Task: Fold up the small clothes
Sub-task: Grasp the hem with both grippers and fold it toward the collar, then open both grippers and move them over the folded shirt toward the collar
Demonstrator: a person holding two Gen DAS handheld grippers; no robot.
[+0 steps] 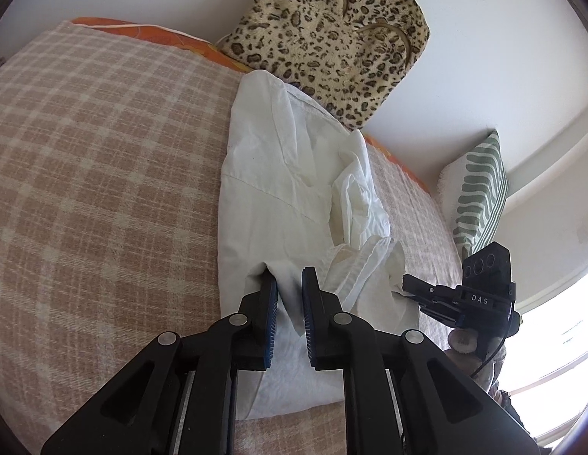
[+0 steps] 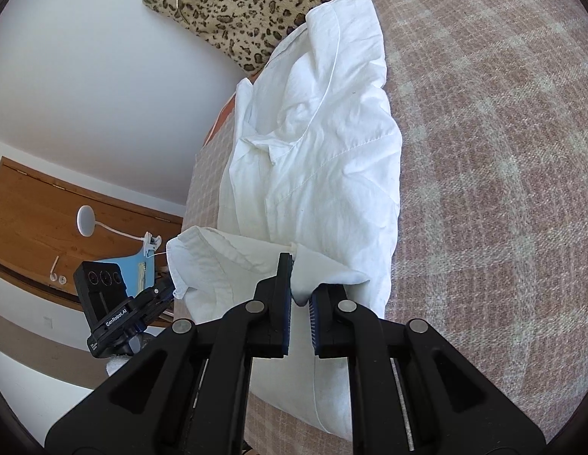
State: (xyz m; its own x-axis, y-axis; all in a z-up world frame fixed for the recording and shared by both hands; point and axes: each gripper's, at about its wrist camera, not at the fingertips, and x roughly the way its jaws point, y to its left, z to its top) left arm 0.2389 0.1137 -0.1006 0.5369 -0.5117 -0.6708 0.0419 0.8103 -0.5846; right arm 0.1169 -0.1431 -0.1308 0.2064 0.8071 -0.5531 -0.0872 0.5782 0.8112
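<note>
A white shirt (image 1: 271, 174) (image 2: 324, 151) lies lengthwise on a pink-and-cream plaid blanket (image 1: 104, 151) (image 2: 502, 151), with its sides folded in and a rumpled sleeve on top. At the shirt's near end my left gripper (image 1: 289, 278) is slightly open. A ridge of the white cloth stands between its pads, which do not visibly press on it. My right gripper (image 2: 305, 276) is shut on a fold of the shirt's near edge and lifts it a little. Each view also shows the other hand's gripper beside the hem: the right gripper (image 1: 404, 282) and the left gripper (image 2: 169, 292).
A leopard-print cushion (image 1: 324, 38) (image 2: 233, 3) leans on the white wall beyond the shirt's far end. A green-striped pillow (image 1: 480, 189) stands at the bed's right side. A wooden panel (image 2: 47, 208) with a white clip lamp (image 2: 85, 220) is off the bed's edge.
</note>
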